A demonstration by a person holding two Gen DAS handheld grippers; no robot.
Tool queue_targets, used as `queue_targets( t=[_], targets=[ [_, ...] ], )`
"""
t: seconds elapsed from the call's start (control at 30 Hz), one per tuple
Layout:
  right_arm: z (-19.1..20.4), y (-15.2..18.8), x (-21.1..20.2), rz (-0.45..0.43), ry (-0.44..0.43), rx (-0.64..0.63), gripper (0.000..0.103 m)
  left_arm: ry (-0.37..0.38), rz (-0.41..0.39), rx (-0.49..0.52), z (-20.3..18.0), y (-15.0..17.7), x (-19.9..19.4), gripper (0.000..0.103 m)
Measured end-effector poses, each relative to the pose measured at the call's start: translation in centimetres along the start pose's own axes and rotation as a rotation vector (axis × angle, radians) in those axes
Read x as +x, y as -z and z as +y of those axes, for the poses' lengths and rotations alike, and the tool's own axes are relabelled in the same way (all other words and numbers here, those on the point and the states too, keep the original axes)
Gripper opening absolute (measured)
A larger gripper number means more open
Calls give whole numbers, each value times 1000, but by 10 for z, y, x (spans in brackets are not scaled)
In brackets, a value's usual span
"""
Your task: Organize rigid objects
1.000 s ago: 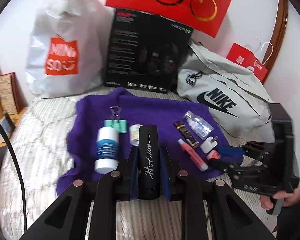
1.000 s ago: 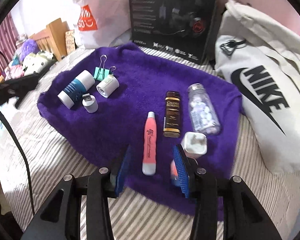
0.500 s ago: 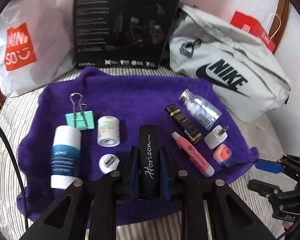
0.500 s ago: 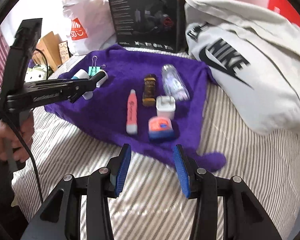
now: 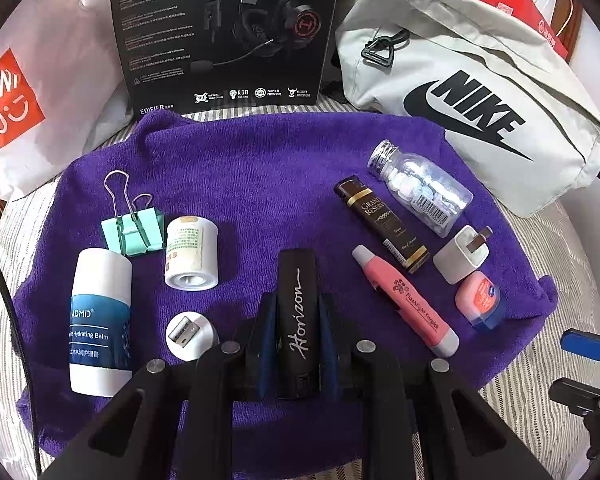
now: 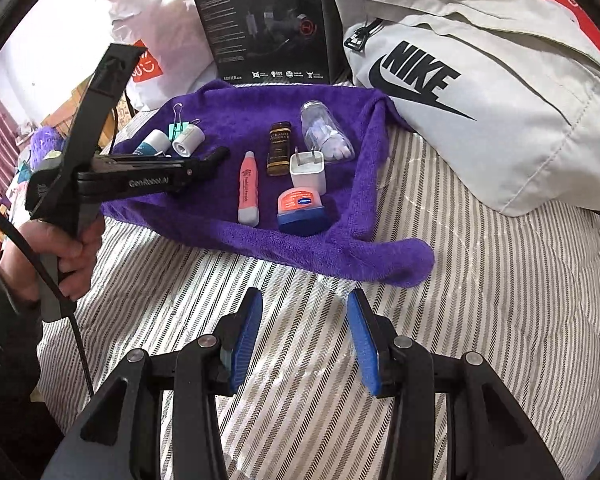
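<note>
**Black stick held over towel; placement pending**

Left to right on the purple towel (image 5: 260,168), which lies on a striped bed (image 6: 480,300): a white balm tube (image 5: 100,320) lying flat; a green binder clip (image 5: 134,230) just beside its top; a small white bottle (image 5: 191,254) on its side next to the clip; a round white USB plug (image 5: 188,334) near the towel's front edge.

The left gripper (image 5: 298,320) has its jaws closed on a black stick marked "Horizon" (image 5: 298,312), which points forward over the gap in the middle of the towel. Whether the stick touches the cloth cannot be told.

Right of the gap: a pink pen (image 5: 406,300), a dark brown tube (image 5: 380,222), a clear bottle of pills (image 5: 420,188), a white charger (image 5: 462,256) and a small pink-lidded jar (image 5: 478,300), all close together.

The right gripper (image 6: 304,340) hovers over bare bedding, well apart from the towel, jaws open and empty.

Risks, as judged:
- The gap is narrow; a skewed set-down could knock the USB plug or the pink pen.
- The stick looks rounded and the bedding soft, so it may roll on release.
- The towel's right corner hangs loose over the bedding; catching it could drag the jar and charger.
</note>
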State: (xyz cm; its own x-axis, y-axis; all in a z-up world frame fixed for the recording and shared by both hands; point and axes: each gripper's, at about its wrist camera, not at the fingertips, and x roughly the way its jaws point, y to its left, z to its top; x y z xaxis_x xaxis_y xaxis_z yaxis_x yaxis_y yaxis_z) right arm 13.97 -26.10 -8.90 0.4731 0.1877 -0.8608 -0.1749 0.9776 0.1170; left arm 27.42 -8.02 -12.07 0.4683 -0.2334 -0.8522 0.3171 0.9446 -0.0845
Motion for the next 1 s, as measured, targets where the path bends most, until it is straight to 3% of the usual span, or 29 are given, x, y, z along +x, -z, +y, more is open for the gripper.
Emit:
queue_targets(
  t=[0.13,0.3,0.5,0.57,0.77,0.83,0.93,1.0],
  targets=[
    [-1,0,-4,-12,-3,11,44,5,5,-6,0,1,0,22],
    [1,2,-12,-22,9,14,48,28,24,11,-7,5,-4,41],
    [-2,5,-29,-45,23,49,55,49,9,1,-10,13,-30,44],
    [-1,6,-38,-59,32,61,60,47,-11,-5,-10,17,-46,67],
    [11,3,-62,-117,80,75,79,43,-112,-22,-7,40,-108,97],
    [20,1,-70,-139,103,70,81,45,-123,-49,-1,49,-123,103],
    [34,-3,-77,-154,120,64,84,40,-91,-92,9,60,-139,103],
    [44,-5,-80,-160,127,59,100,1,-76,-98,15,69,-148,103]
  ],
)
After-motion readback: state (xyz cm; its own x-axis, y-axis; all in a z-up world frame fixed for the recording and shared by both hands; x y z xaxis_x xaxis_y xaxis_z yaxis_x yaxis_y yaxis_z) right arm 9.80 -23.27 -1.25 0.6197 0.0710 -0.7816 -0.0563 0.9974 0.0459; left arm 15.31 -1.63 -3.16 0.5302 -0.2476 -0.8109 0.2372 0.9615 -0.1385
